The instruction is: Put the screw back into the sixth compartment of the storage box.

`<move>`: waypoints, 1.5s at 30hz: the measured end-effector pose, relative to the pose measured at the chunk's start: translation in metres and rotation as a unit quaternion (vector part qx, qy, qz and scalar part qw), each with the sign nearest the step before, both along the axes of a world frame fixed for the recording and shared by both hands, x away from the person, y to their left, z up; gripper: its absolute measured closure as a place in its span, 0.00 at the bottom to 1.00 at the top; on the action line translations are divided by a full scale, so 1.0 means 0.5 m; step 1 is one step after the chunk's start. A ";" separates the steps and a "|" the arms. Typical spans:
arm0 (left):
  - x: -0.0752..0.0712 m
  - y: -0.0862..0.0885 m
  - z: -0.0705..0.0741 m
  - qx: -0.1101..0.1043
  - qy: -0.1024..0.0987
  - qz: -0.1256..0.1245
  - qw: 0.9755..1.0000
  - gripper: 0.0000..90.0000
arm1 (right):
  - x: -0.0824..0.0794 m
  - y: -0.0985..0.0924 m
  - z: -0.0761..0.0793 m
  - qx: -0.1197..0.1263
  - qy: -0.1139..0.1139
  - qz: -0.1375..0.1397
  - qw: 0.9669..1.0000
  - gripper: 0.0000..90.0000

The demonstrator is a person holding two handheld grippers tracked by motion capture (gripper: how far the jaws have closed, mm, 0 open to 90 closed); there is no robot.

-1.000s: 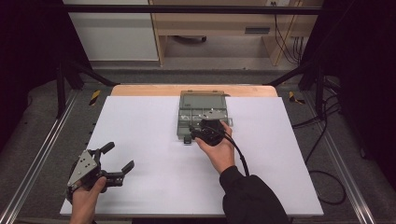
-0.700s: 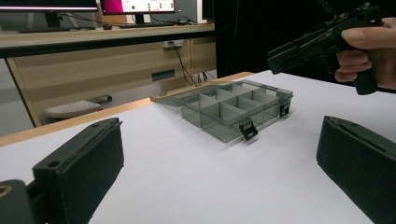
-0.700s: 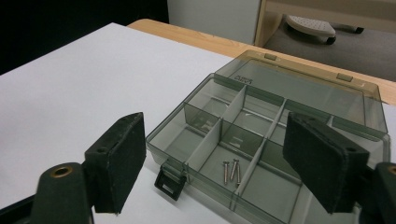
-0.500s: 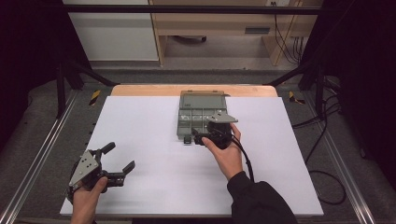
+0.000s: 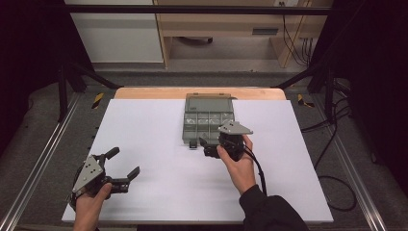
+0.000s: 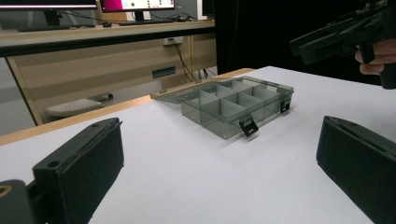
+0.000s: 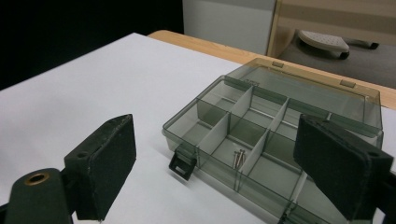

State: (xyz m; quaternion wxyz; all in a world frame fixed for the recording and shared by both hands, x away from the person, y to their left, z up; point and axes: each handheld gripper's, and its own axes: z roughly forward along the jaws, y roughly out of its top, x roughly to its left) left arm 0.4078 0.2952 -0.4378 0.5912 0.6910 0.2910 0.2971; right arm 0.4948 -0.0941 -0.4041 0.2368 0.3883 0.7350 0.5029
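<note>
A clear grey compartment box [image 5: 208, 121] lies at the table's middle back, its lid [image 5: 210, 103] folded flat behind it. In the right gripper view the box [image 7: 254, 116] holds two small screws [image 7: 239, 157] in a middle front compartment, and a black latch [image 7: 182, 164] hangs at its front. My right gripper [image 5: 203, 147] hovers at the box's front right corner, pointing left. Its jaws have just been opening and stand open with nothing between them [image 7: 218, 133]. My left gripper [image 5: 123, 162] rests open and empty at the front left, facing the box [image 6: 233, 105].
White paper [image 5: 144, 125] covers the table, with a wooden edge [image 5: 144, 93] at the back. Metal rails [image 5: 43, 159] run along both sides. A cable [image 5: 257, 168] trails from the right gripper over the forearm. Shelving and cables stand beyond the table.
The right hand drew its gripper off the box's front compartments, to the right and slightly toward me, and its jaws widened. The left hand and the box stayed put.
</note>
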 end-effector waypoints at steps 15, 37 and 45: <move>0.002 0.001 -0.001 -0.003 0.001 0.002 1.000 0.01 | -0.043 -0.057 -0.013 0.026 -0.058 0.003 0.998 0.17; 0.003 0.001 -0.002 0.000 0.002 0.000 1.000 0.01 | -0.114 -0.189 -0.032 0.042 -0.113 -0.003 0.993 0.09; 0.002 0.002 -0.001 0.000 0.001 0.001 1.000 0.01 | -0.138 -0.227 -0.038 0.048 -0.116 -0.010 0.992 0.07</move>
